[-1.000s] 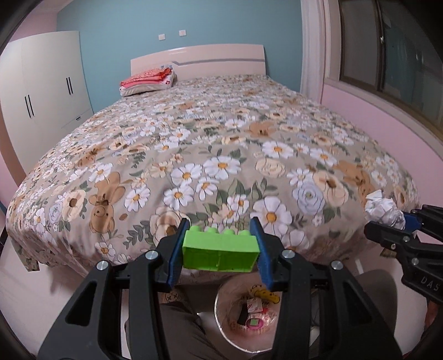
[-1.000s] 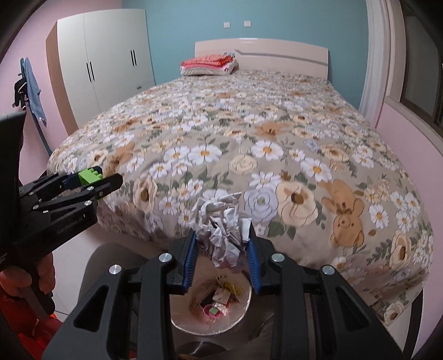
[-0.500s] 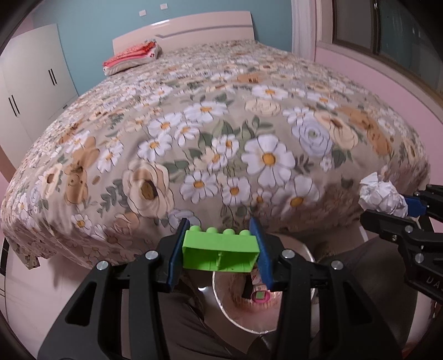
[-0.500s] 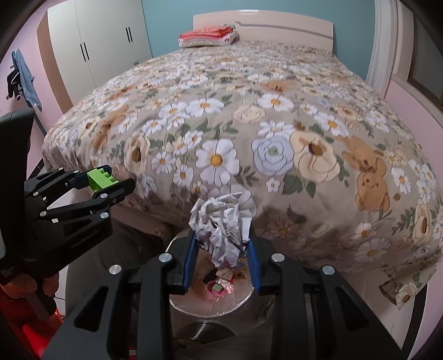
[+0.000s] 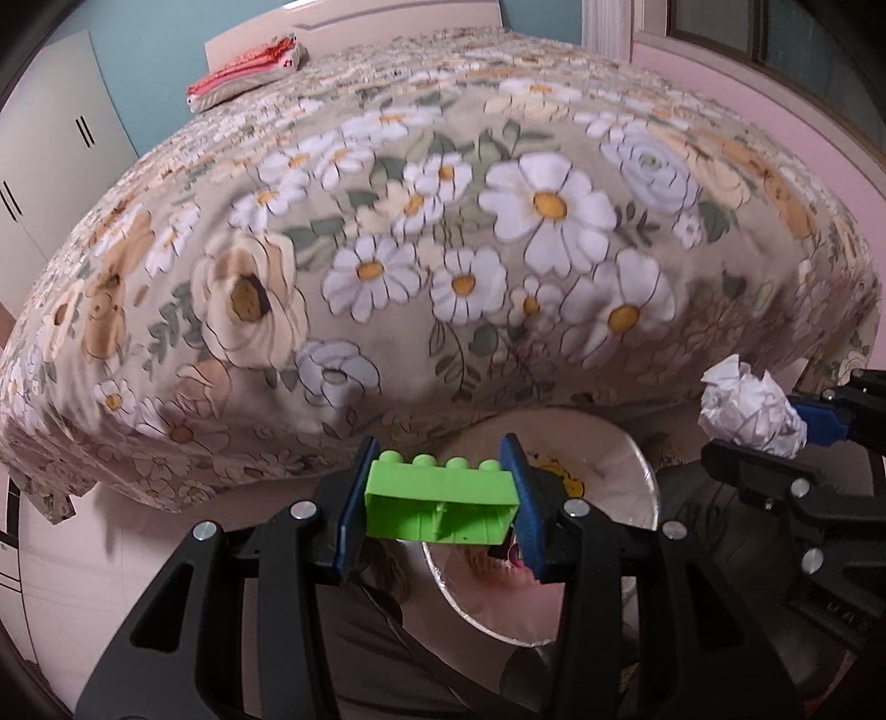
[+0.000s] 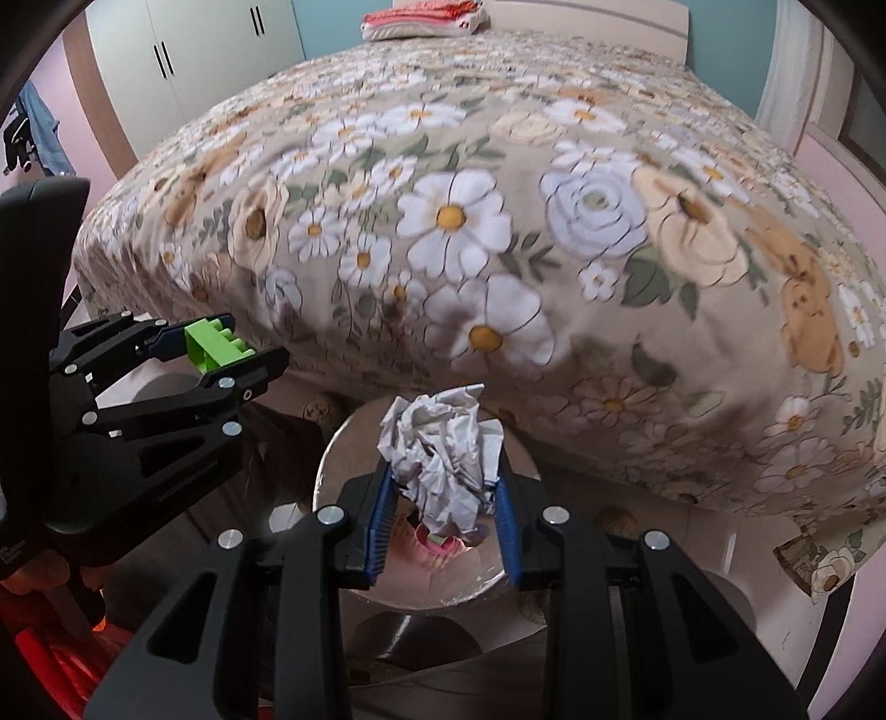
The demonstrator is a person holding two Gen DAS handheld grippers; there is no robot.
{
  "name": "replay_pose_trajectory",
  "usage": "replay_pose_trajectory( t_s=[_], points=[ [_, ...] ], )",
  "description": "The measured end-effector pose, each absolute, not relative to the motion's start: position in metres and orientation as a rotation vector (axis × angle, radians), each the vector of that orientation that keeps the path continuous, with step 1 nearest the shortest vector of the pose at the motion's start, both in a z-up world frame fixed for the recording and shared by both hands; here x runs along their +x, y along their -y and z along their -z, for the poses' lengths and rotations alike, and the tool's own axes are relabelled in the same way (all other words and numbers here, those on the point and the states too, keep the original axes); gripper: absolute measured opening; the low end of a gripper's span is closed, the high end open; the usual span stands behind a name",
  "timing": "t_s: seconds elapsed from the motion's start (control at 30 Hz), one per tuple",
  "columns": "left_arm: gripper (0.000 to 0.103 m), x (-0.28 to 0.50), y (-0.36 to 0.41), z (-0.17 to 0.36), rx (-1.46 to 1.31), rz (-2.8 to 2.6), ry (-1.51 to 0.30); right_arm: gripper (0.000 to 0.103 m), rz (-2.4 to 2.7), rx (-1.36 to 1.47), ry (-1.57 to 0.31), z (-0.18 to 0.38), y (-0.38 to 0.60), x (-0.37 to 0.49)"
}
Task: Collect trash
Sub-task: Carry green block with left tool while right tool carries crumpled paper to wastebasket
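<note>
My left gripper [image 5: 440, 476] is shut on a green toy brick [image 5: 440, 507], held just above the near-left rim of a round bin [image 5: 637, 482] on the floor at the foot of the bed. My right gripper [image 6: 443, 487] is shut on a crumpled white paper ball [image 6: 443, 454], held over the bin's [image 6: 343, 443] opening. Small bits of trash lie inside the bin. The paper ball [image 5: 747, 410] also shows at the right of the left wrist view, and the brick [image 6: 213, 346] at the left of the right wrist view.
The bed with a floral cover [image 5: 443, 221] fills the space just beyond the bin. Folded red clothes [image 6: 426, 16] lie at its head. A white wardrobe [image 6: 194, 50] stands at the left. A pink wall and window ledge [image 5: 775, 83] run along the right.
Both grippers have moved down and forward toward the bed's foot, so the bin now lies directly beneath them. Both still hold their items.
</note>
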State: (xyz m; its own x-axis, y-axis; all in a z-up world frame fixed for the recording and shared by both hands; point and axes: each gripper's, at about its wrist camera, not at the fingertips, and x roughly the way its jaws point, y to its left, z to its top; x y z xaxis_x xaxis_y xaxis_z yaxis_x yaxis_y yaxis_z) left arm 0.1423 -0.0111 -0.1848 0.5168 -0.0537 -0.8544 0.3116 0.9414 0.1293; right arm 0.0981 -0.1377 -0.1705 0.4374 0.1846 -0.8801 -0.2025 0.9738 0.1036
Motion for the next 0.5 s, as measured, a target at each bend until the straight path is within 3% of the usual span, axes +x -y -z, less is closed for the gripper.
replay_pose_trajectory(
  t_s=[0.5],
  points=[
    [0.045,0.16,0.021,0.251,0.315,0.237,-1.154,0.034,-0.252,-0.014,-1.255,0.239,0.131,0.118]
  ],
)
